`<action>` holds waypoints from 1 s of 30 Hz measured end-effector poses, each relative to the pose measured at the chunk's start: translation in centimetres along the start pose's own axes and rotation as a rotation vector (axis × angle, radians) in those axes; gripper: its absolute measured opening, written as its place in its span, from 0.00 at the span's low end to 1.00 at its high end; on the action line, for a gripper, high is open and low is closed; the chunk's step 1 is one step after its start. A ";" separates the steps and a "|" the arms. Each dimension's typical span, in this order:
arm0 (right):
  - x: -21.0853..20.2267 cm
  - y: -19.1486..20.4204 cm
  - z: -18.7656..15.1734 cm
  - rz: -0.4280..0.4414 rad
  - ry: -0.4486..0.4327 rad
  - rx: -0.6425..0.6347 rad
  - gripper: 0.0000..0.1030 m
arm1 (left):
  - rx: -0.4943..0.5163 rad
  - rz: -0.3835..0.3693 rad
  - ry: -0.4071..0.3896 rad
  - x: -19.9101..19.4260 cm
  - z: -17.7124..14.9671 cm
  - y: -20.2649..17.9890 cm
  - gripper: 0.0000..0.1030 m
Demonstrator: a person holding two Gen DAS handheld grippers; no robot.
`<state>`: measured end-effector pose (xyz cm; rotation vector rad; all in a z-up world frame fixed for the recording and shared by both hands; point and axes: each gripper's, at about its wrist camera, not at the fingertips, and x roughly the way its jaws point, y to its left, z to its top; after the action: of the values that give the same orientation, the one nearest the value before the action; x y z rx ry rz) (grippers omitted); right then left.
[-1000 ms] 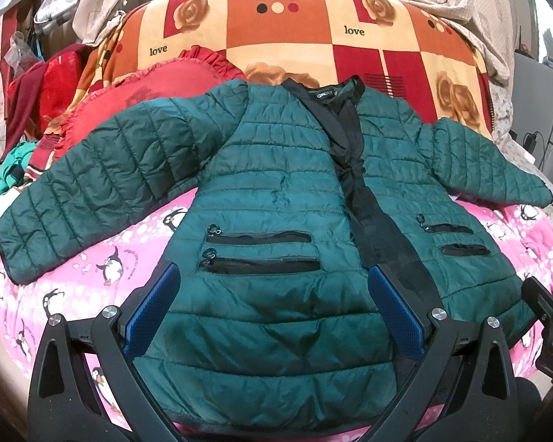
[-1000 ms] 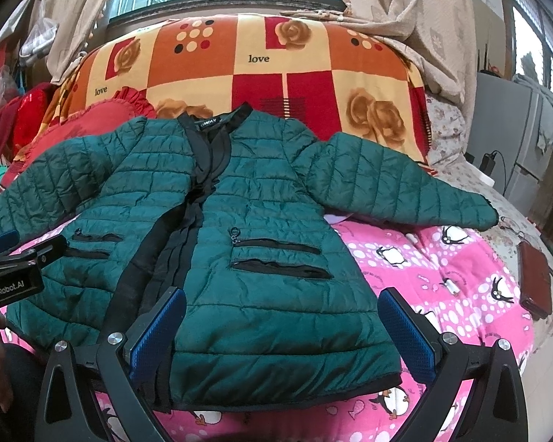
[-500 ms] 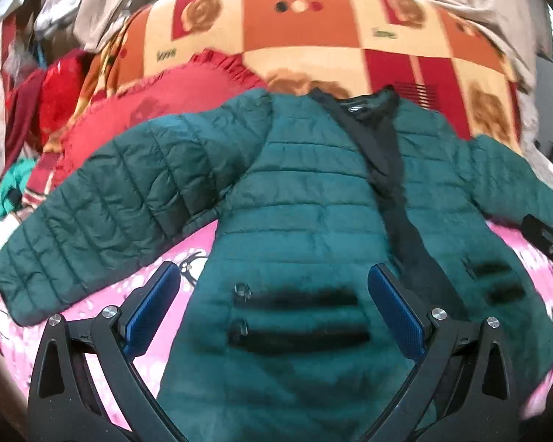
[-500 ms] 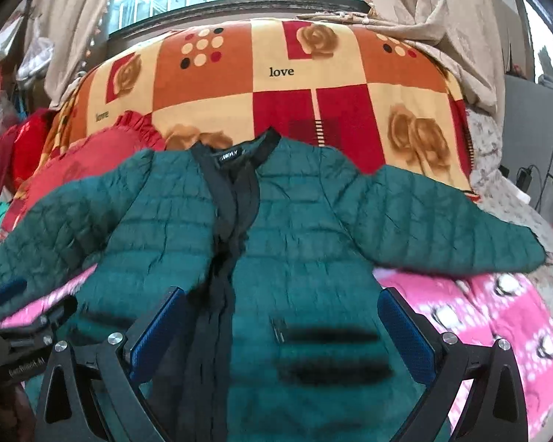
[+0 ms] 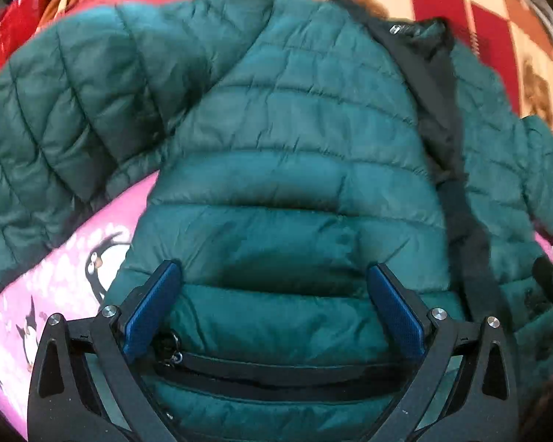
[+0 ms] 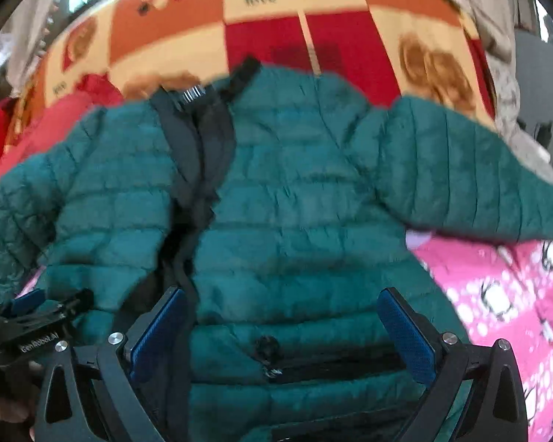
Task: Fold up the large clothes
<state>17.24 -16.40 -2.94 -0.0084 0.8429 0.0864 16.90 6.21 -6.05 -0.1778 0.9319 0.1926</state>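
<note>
jacket [image 5: 298, 154]: the one garment I have in front of me, a dark green quilted puffer with horizontal stitched channels.
pose: I see it lying front side up and spread flat, collar at the far end, hem nearest me.
sleeves: both stretched out sideways; the left sleeve [image 5: 55, 118] looks puffy and creased, the right sleeve [image 6: 472, 169] runs out straight.
front strip [image 6: 199, 169]: black, running from the collar down the middle, somewhat rumpled.
pockets: I can make out black zipped pocket slits [image 5: 276, 372] low on the chest panels.
sharpness: my right view is blurred.
</note>
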 end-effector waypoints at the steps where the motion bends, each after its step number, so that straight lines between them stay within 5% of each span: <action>1: 0.9 -0.1 -0.1 -0.001 0.044 0.003 1.00 | 0.004 0.003 -0.002 0.0 0.0 -0.1 0.99; 6: 3.9 0.5 -0.6 -0.016 0.168 -0.016 1.00 | 0.031 0.034 0.011 0.3 -0.1 -0.6 0.99; 30: 4.0 2.1 -2.1 -0.083 0.151 -0.114 1.00 | 0.063 0.052 0.012 0.4 -0.6 -1.1 1.00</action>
<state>18.16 -14.11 -7.22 -0.1587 0.9866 0.0559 16.98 5.03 -6.67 -0.0964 0.9541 0.2105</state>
